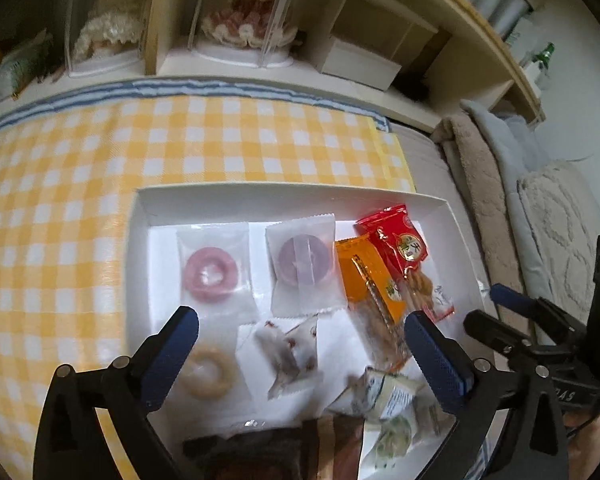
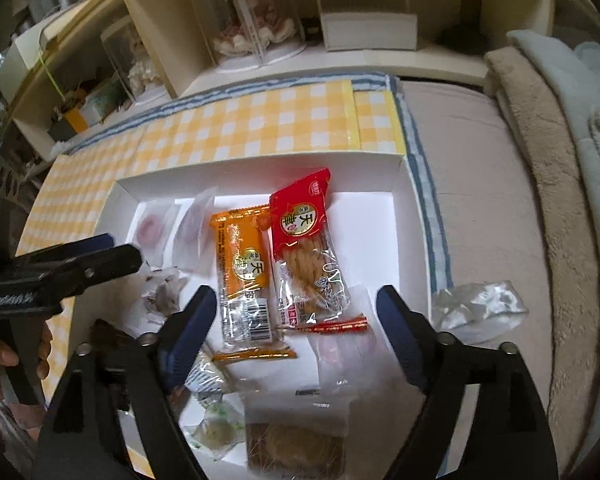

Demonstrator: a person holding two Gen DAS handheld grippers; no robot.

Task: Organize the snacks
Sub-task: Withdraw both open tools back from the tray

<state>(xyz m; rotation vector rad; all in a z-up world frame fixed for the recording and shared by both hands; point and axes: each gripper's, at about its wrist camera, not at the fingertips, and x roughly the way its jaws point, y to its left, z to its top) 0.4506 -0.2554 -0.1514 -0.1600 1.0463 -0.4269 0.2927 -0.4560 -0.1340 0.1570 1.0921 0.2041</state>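
My left tongs (image 1: 300, 352) are spread wide over the near half of the white box (image 1: 284, 194), with nothing pinched between the blue pads (image 1: 436, 360). Below them in the box lie a beige ring biscuit (image 1: 208, 372) in clear wrap and a crumpled clear packet (image 1: 288, 354) with brown bits. Farther in sit a pink ring (image 1: 211, 278) and a purple ring (image 1: 303, 261), each in its own frosted wrapper, side by side.

My right tongs (image 2: 296, 312) are also spread and hold nothing. Between and just beyond their tips lie the orange packet (image 2: 242, 260) and the red packet (image 2: 304, 240), lengthwise and touching along one edge, with the red one reaching farther toward the back wall of the box. Both packets rest on the box floor, free of either pair of tongs. Near the front edge I can see a small green-and-white wrapped sweet (image 2: 216, 436) and a brown biscuit (image 2: 296, 452) in clear film; their details are blurred.

The box stands on a yellow checked cloth (image 1: 100, 184). To the right of it, on the pale bed sheet (image 2: 480, 180), lies a crumpled clear wrapper (image 2: 480, 308), well apart from the snacks. Behind the cloth runs a shelf (image 1: 260, 76) with dolls in clear cases (image 1: 244, 16) and a small white box (image 2: 368, 32). Folded blankets (image 2: 540, 160) lie along the right side.
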